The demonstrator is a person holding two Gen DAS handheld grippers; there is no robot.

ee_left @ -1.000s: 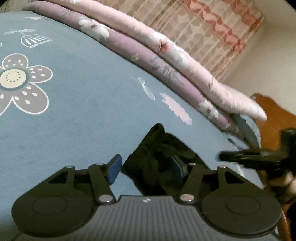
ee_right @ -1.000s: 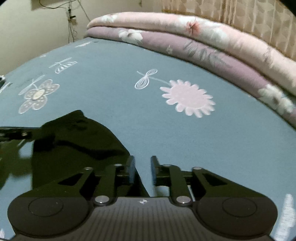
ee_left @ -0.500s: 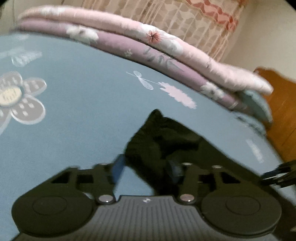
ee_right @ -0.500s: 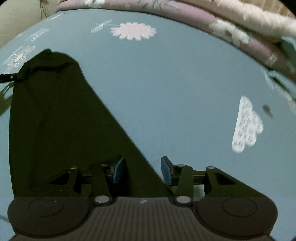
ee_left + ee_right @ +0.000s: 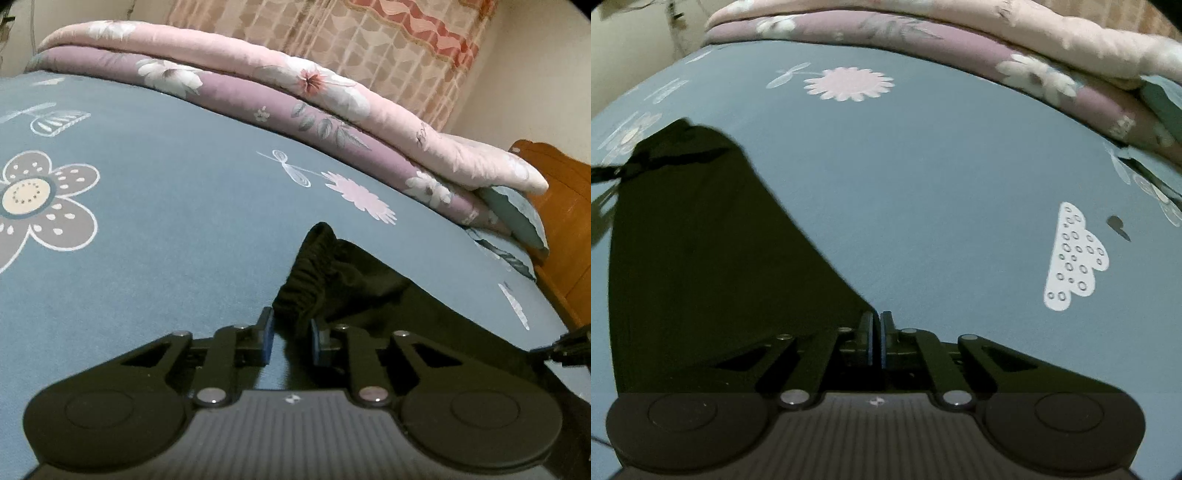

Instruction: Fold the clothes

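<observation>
Left gripper [image 5: 289, 341]: jaws narrow and closing, blue pads flanking the gathered elastic waistband [image 5: 314, 275] of the black garment [image 5: 424, 317]; the bunched band sits between the fingertips, and whether both pads press on it yet cannot be told. Right gripper [image 5: 876, 338]: jaws drawn together with only a thin slit between the pads, set right at the near corner of the garment's edge; the fabric's edge runs to the left pad, but whether cloth is actually pinched in the slit cannot be told from this angle. Garment lies spread flat on the blue bedsheet [image 5: 942, 166], a dark wedge running from the right gripper up to its far corner at upper left of the right wrist view, where the other gripper's dark tip meets it at the frame edge. In the left wrist view the right gripper shows as a dark tip [image 5: 569, 345] at the right border, over the garment's far side. Sheet carries printed flowers and a white cloud motif [image 5: 1073, 258]. Folded pink-and-purple quilts [image 5: 295, 92] lie along the far edge of the bed, well apart from the garment; a wooden headboard [image 5: 565, 206] stands at right.
</observation>
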